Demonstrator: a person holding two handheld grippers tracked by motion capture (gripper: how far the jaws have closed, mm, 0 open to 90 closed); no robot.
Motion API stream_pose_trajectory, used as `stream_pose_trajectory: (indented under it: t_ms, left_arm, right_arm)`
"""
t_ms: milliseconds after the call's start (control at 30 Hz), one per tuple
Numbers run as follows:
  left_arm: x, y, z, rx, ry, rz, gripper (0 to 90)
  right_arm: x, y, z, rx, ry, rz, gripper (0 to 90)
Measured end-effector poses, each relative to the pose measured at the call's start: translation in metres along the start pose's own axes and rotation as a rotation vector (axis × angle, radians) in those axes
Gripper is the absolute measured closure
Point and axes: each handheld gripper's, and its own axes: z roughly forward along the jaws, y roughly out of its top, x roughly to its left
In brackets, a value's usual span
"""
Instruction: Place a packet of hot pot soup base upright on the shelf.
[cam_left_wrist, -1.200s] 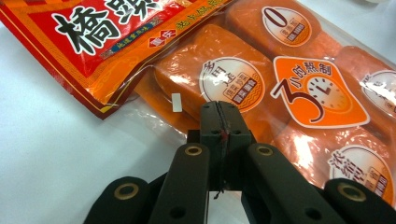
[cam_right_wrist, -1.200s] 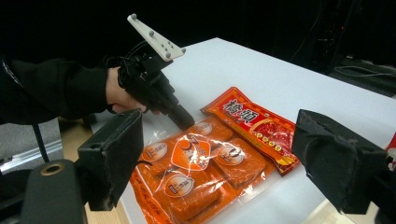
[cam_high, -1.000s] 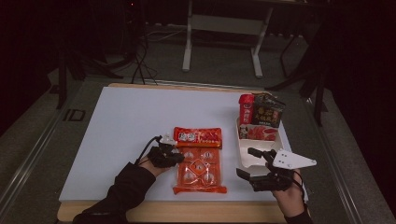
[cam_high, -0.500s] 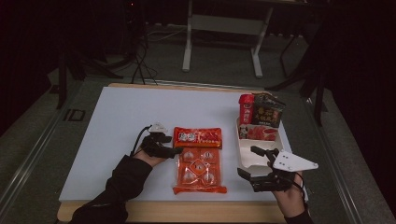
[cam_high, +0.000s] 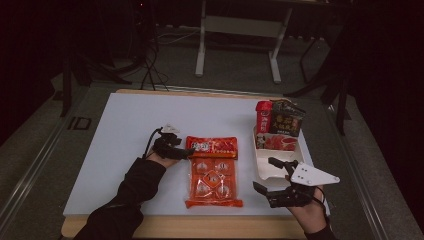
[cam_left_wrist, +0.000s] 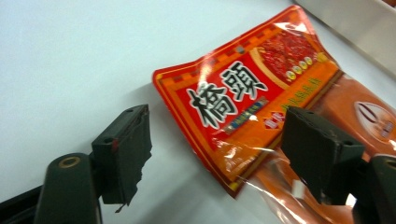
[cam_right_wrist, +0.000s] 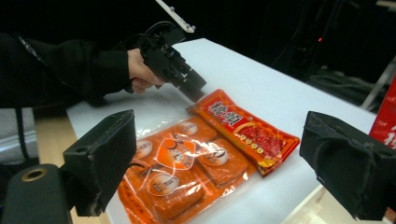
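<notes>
Left gripper (cam_high: 186, 151): black, jaws spread and gripping nothing, at the left end of the small red-and-orange printed foil packet (cam_high: 212, 146). That packet lies flat on the white table (cam_high: 110, 150), overlapping the far edge of the clear orange bag of wrapped portions (cam_high: 212, 182). Right gripper (cam_high: 267, 176): released, empty, beside the white tray (cam_high: 265, 167).

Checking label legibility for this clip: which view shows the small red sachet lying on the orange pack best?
The left gripper view: the red sachet is close, its printed characters sharp between open jaws. The right gripper view shows it whole but smaller, atop the orange pack. The high view shows it tiny, print unreadable.
</notes>
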Motion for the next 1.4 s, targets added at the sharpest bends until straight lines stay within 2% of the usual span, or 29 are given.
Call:
stream_pose_trajectory:
  t_ms: [67, 300, 433, 467, 500, 567, 600, 633, 700, 733, 833, 867, 967, 1000, 1033, 1100, 1167, 1300, 1400]
  left_arm:
    - [0.004, 0.0, 0.005, 0.008, -0.007, -0.017, 26.2]
    - [0.012, 0.0, 0.018, 0.039, -0.003, -0.052, 35.3]
    - [0.013, 0.002, 0.021, 0.038, -0.036, -0.067, 40.6]
    - [0.013, 0.002, 0.022, 0.042, -0.047, -0.063, 45.1]
    - [0.012, 0.003, 0.023, 0.044, -0.047, -0.06, 45.6]
    - [0.011, 0.004, 0.025, 0.056, -0.075, -0.059, 50.1]
    - [0.009, 0.005, 0.027, 0.061, -0.07, -0.05, 51.7]
    - [0.008, 0.006, 0.028, 0.068, -0.087, -0.049, 53.3]
    - [0.003, 0.008, 0.03, 0.083, -0.072, -0.011, 55.8]
    - [0.002, 0.009, 0.031, 0.085, -0.074, -0.007, 57.1]
    - [0.001, 0.009, 0.031, 0.085, -0.067, -0.01, 61.0]
    - [0.001, 0.008, 0.032, 0.088, -0.088, -0.015, 61.0]
    - [-0.001, 0.008, 0.034, 0.092, -0.099, -0.017, 69.2]
    - [-0.003, 0.008, 0.034, 0.094, -0.086, -0.014, 69.7]
    - [-0.003, 0.008, 0.034, 0.096, -0.087, -0.016, 75.1]
    - [-0.005, 0.008, 0.034, 0.102, -0.089, -0.012, 80.4]
    - [-0.008, 0.009, 0.032, 0.099, -0.067, 0.006, 87.0]
    - [-0.013, 0.011, 0.028, 0.1, -0.042, 0.038, 88.5]
    - [-0.016, 0.01, 0.026, 0.082, -0.03, 0.05, 88.7]
  right_arm:
    - [0.001, 0.0, 0.001, 0.02, -0.007, -0.01, 10.8]
    - [0.001, -0.001, 0.001, 0.02, -0.002, -0.008, 10.9]
    - [0.0, -0.002, 0.001, 0.028, -0.009, -0.004, 10.9]
    - [-0.001, -0.003, 0.002, 0.026, -0.011, -0.001, 11.0]
    - [-0.001, -0.003, 0.002, 0.028, -0.009, 0.007, 11.0]
    - [-0.001, -0.004, 0.002, 0.034, -0.009, 0.006, 11.1]
    - [-0.001, -0.004, 0.003, 0.037, -0.004, 0.009, 12.0]
    - [-0.001, -0.004, 0.003, 0.038, -0.001, 0.01, 12.6]
    - [-0.001, -0.004, 0.003, 0.037, 0.002, 0.006, 12.7]
    - [-0.001, -0.003, 0.003, 0.035, 0.0, 0.005, 12.7]
    - [-0.001, -0.003, 0.003, 0.034, 0.0, 0.007, 12.7]
    - [-0.001, -0.003, 0.003, 0.034, -0.002, 0.005, 12.7]
    - [-0.001, -0.004, 0.004, 0.035, 0.002, 0.013, 12.7]
    - [-0.001, -0.004, 0.004, 0.037, 0.005, 0.013, 12.7]
    - [-0.001, -0.004, 0.004, 0.038, 0.006, 0.013, 12.7]
    - [-0.001, -0.003, 0.004, 0.039, 0.009, 0.015, 12.7]
    - [-0.001, -0.004, 0.005, 0.041, 0.009, 0.015, 12.7]
    - [-0.002, -0.004, 0.006, 0.046, 0.011, 0.022, 12.7]
    - [-0.002, -0.004, 0.006, 0.049, 0.007, 0.022, 12.7]
